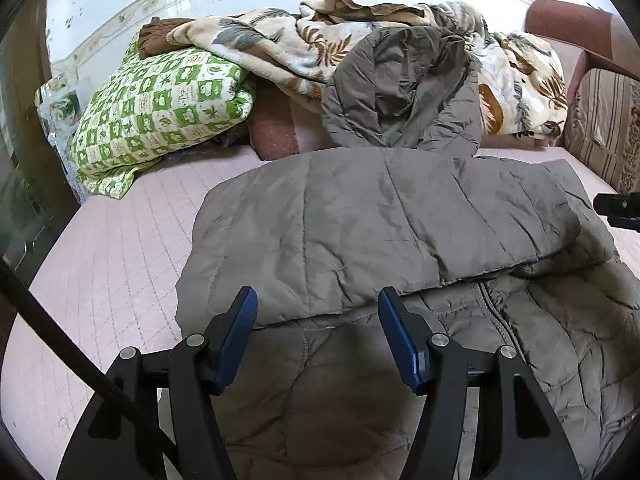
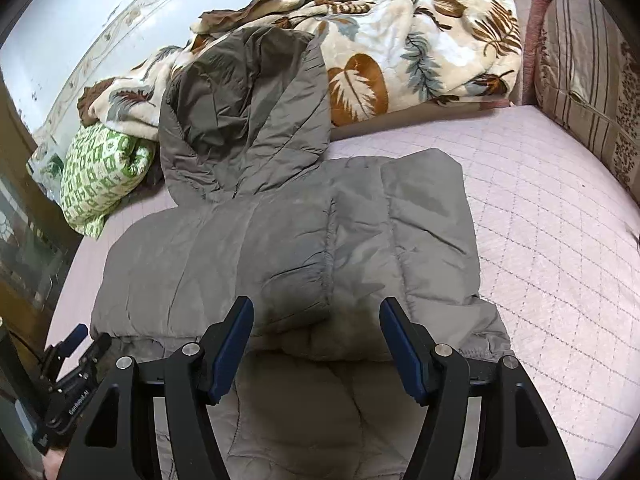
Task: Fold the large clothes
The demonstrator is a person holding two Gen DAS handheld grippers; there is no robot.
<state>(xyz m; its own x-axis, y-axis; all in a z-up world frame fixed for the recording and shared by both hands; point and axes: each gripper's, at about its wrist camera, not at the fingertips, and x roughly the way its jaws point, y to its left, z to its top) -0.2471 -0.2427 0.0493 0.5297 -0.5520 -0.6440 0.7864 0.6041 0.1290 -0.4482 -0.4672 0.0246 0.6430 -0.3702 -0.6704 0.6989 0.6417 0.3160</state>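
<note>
A grey-brown padded jacket (image 1: 360, 216) lies on the pink quilted bed cover (image 1: 120, 264), its sleeves folded across the body and its hood (image 1: 404, 88) lying toward the blankets. My left gripper (image 1: 317, 307) hovers open over the jacket's near left part, with nothing between its blue pads. In the right wrist view the same jacket (image 2: 280, 248) fills the middle, one sleeve cuff (image 2: 304, 300) lying just ahead of my right gripper (image 2: 316, 314). That gripper is open and holds nothing. The left gripper (image 2: 76, 340) also shows low at the left edge there.
A leaf-patterned blanket (image 1: 288, 44) is heaped behind the hood, with a green checked pillow (image 1: 160, 108) to its left. A striped cushion (image 2: 588, 72) lines the right side. Bare bed cover (image 2: 560, 240) lies right of the jacket. A dark cord (image 1: 60, 336) crosses the lower left.
</note>
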